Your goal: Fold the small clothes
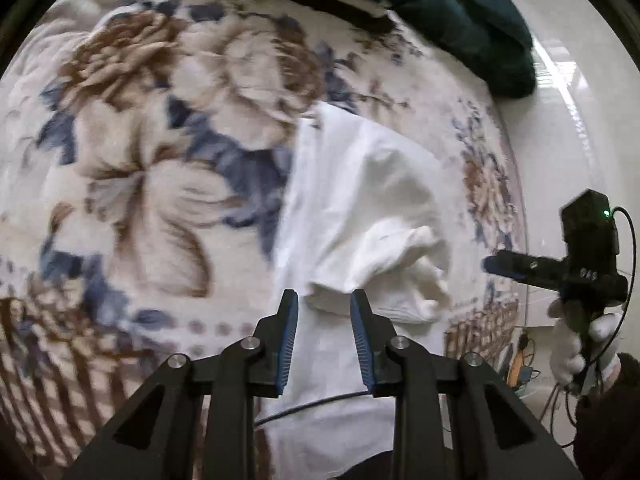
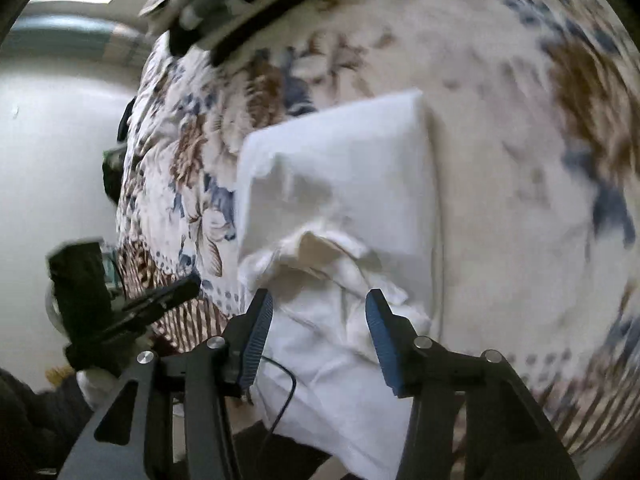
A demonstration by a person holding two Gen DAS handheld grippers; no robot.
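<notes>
1. The floral blanket (image 1: 140, 168) covers the bed and carries the work. It is plush and wrinkled, so I judge that dragging cloth across it would pull the blanket along and skew any fold I make.
2. The white garment (image 1: 360, 200) lies on the blanket toward the right side of the bed and runs from mid-bed to the near edge. The far part is flat with a clean fold edge. The near part is bunched, with a sleeve (image 1: 416, 264) crumpled on top. Risk: folding over that lump would lock the creases in and leave an uneven stack.
3. The near end of the garment appears to hang over the bed edge. Risk: a one-sided pull could slide the whole piece off the bed.
4. The dark teal cloth (image 1: 472, 28) sits at the far right corner, well apart from the garment. I see little risk there unless a fold is thrown too far.
5. The left gripper (image 1: 325, 300) has its fingers parted to a moderate gap and holds nothing; the crumpled hem sits just beyond the tips. Risk: closing here may pinch several layers at once.
6. The right gripper (image 2: 318, 300) has its fingers spread wide and empty over the bunched sleeve. Both views are motion-blurred, so I cannot confirm contact.
7. A thin black cable (image 2: 286, 396) trails across the cloth near the right gripper. Risk: it may snag a layer.
</notes>
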